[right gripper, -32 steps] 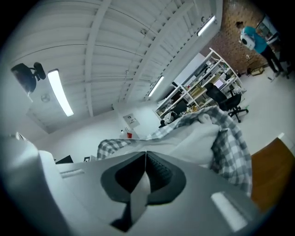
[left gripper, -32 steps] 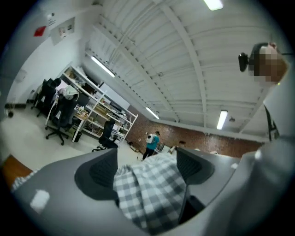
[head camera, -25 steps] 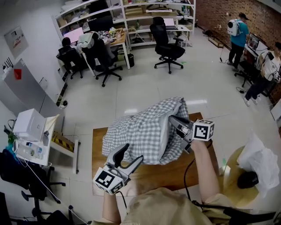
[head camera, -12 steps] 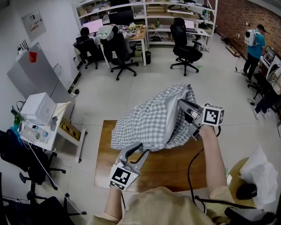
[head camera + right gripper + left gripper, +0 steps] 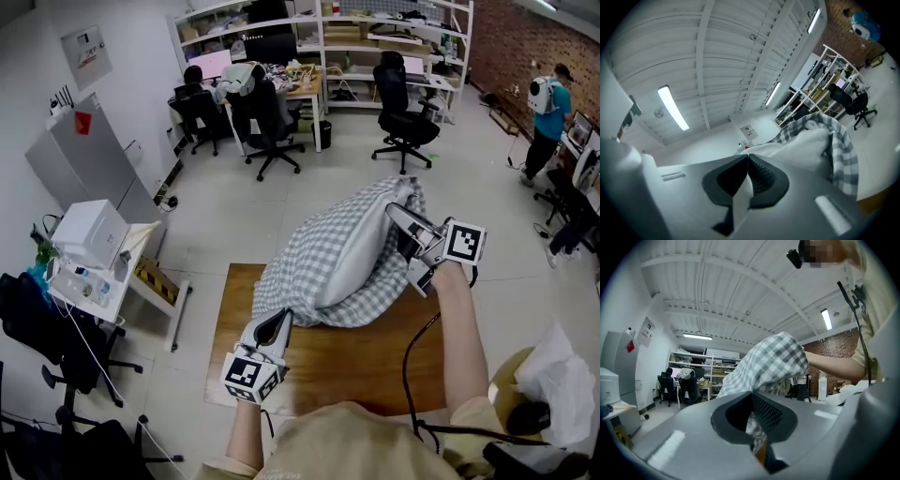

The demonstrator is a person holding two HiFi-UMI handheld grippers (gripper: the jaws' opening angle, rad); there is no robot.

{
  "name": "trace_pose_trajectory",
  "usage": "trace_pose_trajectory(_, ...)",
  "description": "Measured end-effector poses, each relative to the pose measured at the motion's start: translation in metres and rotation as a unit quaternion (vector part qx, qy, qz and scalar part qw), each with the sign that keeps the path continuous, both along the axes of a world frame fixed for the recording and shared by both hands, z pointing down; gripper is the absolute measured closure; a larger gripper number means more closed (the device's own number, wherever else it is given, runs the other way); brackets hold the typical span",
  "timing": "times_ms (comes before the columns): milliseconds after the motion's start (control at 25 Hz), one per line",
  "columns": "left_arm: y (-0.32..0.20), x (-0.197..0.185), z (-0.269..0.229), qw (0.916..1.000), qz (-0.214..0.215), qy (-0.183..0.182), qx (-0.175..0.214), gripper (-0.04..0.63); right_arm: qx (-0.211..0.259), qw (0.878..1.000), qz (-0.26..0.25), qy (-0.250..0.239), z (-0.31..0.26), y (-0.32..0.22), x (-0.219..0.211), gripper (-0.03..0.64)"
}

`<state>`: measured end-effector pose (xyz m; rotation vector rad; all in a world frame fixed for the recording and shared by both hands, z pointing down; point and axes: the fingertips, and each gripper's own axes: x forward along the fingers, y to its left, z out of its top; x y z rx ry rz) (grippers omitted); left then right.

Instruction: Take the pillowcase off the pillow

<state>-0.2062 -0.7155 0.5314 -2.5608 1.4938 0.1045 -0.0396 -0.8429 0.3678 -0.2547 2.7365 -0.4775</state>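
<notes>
We stand at a wooden tabletop [image 5: 366, 361] with the pillow [image 5: 349, 267] in front of us, still mostly inside its grey-and-white checked pillowcase [image 5: 314, 246]. The bundle slopes across the tabletop. Its far right end is raised, and its near left corner sits low, just above the wood. Along the side facing us the white pillow shows bare where the checked cloth hangs open around it.

Our left gripper [image 5: 282, 317] is at the low near corner, pointing away from us into the cloth. Its jaws have just been closing and are now together. In the left gripper view [image 5: 752, 395] a fold of the checked pillowcase [image 5: 776, 361] is pinched between the pads and hangs down through them, with the rest of the cloth billowing up beyond.

Our right gripper [image 5: 394, 210] is at the raised end, and its marker cube [image 5: 465, 242] faces up toward us. Its jaws are closed as well. In the right gripper view [image 5: 748, 157] a strip of plain white cloth runs between the pads, and the white pillow [image 5: 806, 143] bulges just beyond, with the checked pillowcase [image 5: 843, 152] draped round its far side. So this gripper has the pillow itself, not the case.

Around the tabletop is pale floor [image 5: 281, 206]. Office chairs [image 5: 405, 103] and shelves [image 5: 347, 37] stand well beyond it, and a person [image 5: 551, 103] in a blue top stands at the far right.
</notes>
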Motion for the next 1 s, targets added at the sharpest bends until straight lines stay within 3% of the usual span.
trace_pose_trajectory(80, -0.009, -0.005, 0.008, 0.9999, 0.001, 0.005, -0.015, 0.592, -0.002, 1.000, -0.001, 0.000, 0.000, -0.001, 0.000, 0.614)
trace_pose_trajectory(200, -0.038, -0.033, 0.033, 0.9955, -0.026, 0.072, -0.056, 0.592, -0.010, 1.000, -0.007, -0.007, -0.003, -0.002, 0.001, 0.614)
trace_pose_trajectory(280, -0.051, -0.045, 0.066, 0.9903, -0.052, 0.093, -0.089, 0.592, -0.021, 1.000, -0.007, -0.015, 0.006, -0.001, 0.008, 0.614)
trace_pose_trajectory(520, -0.087, -0.055, 0.186, 0.9775, -0.091, 0.044, -0.186, 0.592, -0.030, 0.999, -0.015, -0.027, 0.029, 0.006, 0.008, 0.614)
trace_pose_trajectory(640, -0.097, -0.040, 0.200, 0.9754, -0.057, 0.011, -0.213, 0.592, -0.021, 0.999, -0.030, -0.001, 0.031, 0.016, -0.014, 0.614)
trace_pose_trajectory(760, -0.067, -0.037, 0.174, 0.9768, 0.026, 0.002, -0.213, 0.591, -0.060, 0.998, -0.034, -0.012, 0.053, 0.023, -0.019, 0.614)
trace_pose_trajectory(800, -0.053, -0.042, 0.169, 0.9763, 0.055, -0.006, -0.209, 0.570, -0.078, 0.996, -0.030, -0.019, 0.063, 0.027, -0.017, 0.614)
trace_pose_trajectory(920, -0.018, -0.068, 0.158, 0.9729, 0.108, -0.021, -0.203, 0.307, -0.071, 0.997, -0.015, 0.000, 0.083, 0.041, -0.010, 0.614)
trace_pose_trajectory(1000, -0.015, -0.094, 0.134, 0.9776, 0.097, -0.010, -0.186, 0.275, -0.073, 0.997, -0.016, 0.016, 0.094, 0.046, -0.008, 0.614)
